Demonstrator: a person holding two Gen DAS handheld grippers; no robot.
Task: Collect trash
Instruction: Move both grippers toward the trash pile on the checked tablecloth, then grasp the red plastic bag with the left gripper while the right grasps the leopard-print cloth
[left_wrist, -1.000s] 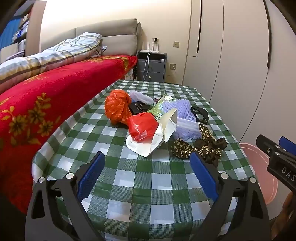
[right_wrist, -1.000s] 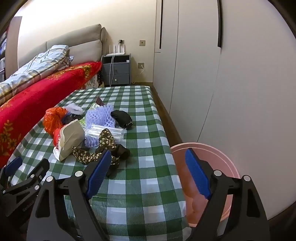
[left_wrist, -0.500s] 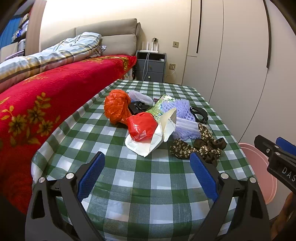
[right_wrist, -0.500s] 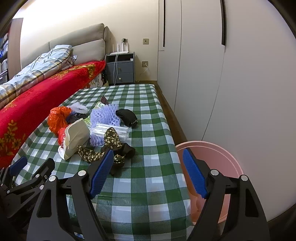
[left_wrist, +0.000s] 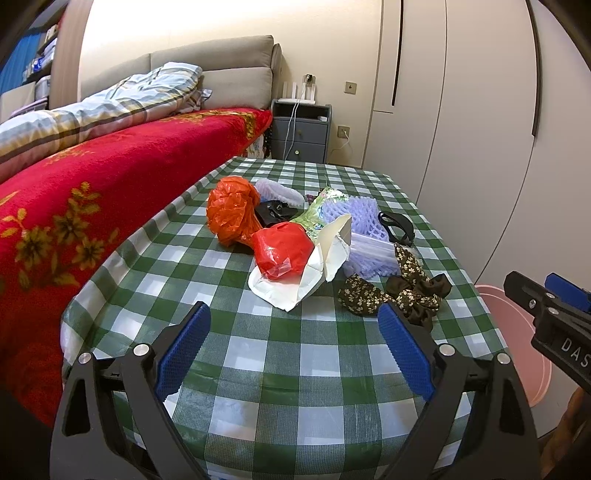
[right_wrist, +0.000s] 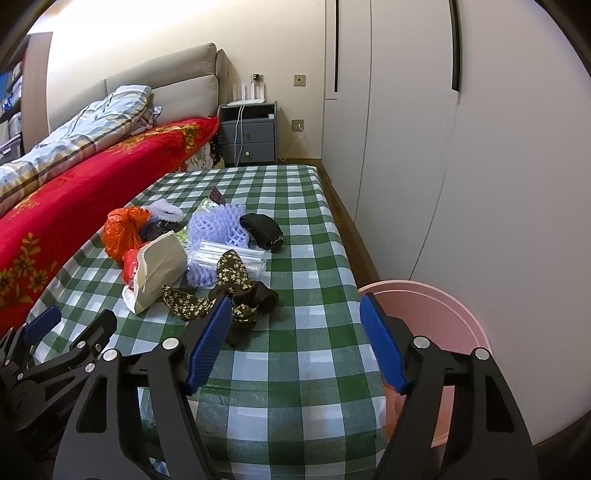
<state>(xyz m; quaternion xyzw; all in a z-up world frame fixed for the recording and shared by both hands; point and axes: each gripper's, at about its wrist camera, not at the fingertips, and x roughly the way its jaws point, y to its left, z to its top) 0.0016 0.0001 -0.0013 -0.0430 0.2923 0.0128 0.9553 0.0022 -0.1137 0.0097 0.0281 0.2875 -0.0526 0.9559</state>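
A pile of trash lies mid-table on the green checked cloth (left_wrist: 258, 354): an orange plastic bag (left_wrist: 231, 208), a red bag (left_wrist: 282, 245) on a white paper bag (left_wrist: 325, 258), purple foam netting (left_wrist: 360, 218), a brown floral cloth (left_wrist: 399, 291) and a black item (left_wrist: 397, 223). The pile also shows in the right wrist view, with the floral cloth (right_wrist: 225, 280) nearest. My left gripper (left_wrist: 293, 347) is open and empty above the table's near edge. My right gripper (right_wrist: 295, 339) is open and empty, near the table's front right corner. A pink bin (right_wrist: 436, 317) stands on the floor right of the table.
A bed with a red blanket (left_wrist: 92, 192) runs along the table's left side. White wardrobe doors (right_wrist: 461, 147) stand close on the right. A grey nightstand (left_wrist: 301, 133) is beyond the table's far end.
Both grippers have moved slightly forward and up toward the table. The right wrist view has shifted a little right; nothing on the table moved.
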